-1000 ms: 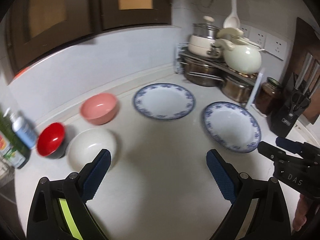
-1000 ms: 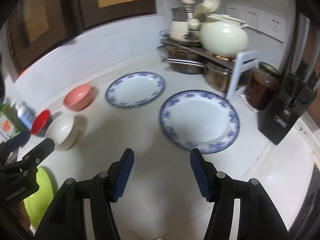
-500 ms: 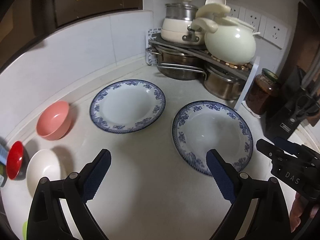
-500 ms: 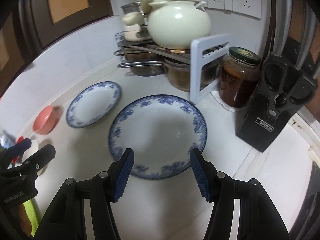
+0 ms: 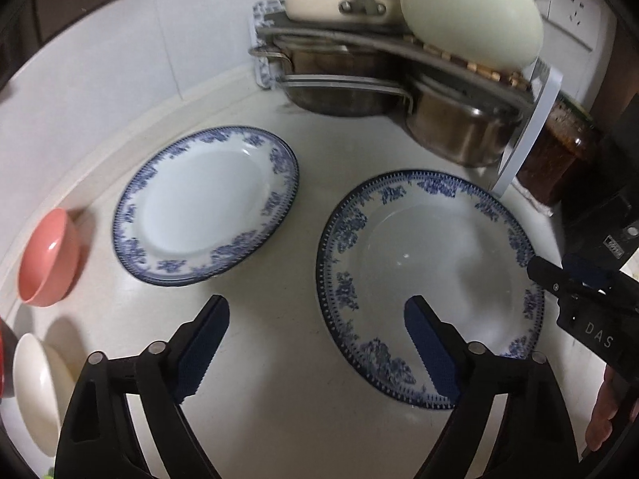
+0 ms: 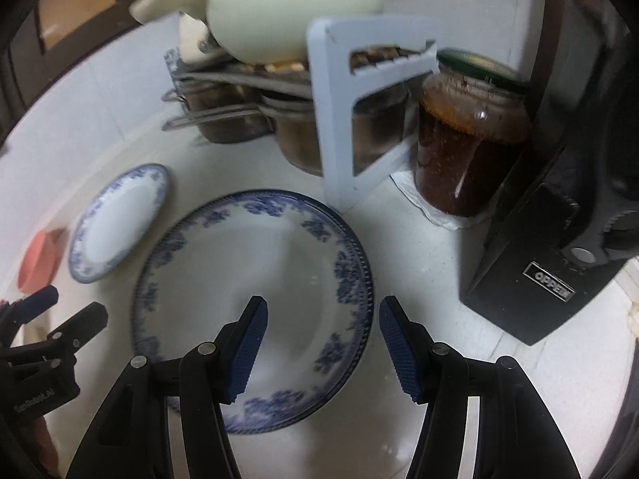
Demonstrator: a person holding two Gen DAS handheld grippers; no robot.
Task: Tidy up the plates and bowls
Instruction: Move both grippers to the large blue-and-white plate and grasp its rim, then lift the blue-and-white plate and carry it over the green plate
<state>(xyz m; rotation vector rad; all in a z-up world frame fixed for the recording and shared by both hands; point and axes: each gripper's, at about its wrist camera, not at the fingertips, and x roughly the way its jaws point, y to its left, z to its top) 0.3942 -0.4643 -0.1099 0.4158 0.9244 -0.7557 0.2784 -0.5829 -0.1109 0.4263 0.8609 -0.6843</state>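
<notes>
I see the white countertop [image 5: 279,419] under both tools. Largest on it is the near blue-rimmed plate [image 5: 431,279]: my left gripper [image 5: 315,343] hangs with jaws spread wide and nothing between them, its right finger over that plate's near-left rim, its left finger over bare counter. My right gripper [image 6: 319,343] is also released, jaws apart, left finger above the plate's bowl [image 6: 255,299] and right finger just outside its right edge; whether either touches the plate I cannot tell. The second blue-rimmed plate [image 5: 207,211] lies ahead and left of my left gripper, apart from the first. Ahead and right of both grippers stands the pot rack [image 5: 399,52] with steel pots and a cream pot [image 5: 471,20], then the black knife block [image 6: 551,247] to the right of my right gripper, with the dark jar [image 6: 467,139] beside it. Far left of my left gripper sit the pink bowl [image 5: 48,255] and, nearer, the white bowl [image 5: 36,391], apart from each other
</notes>
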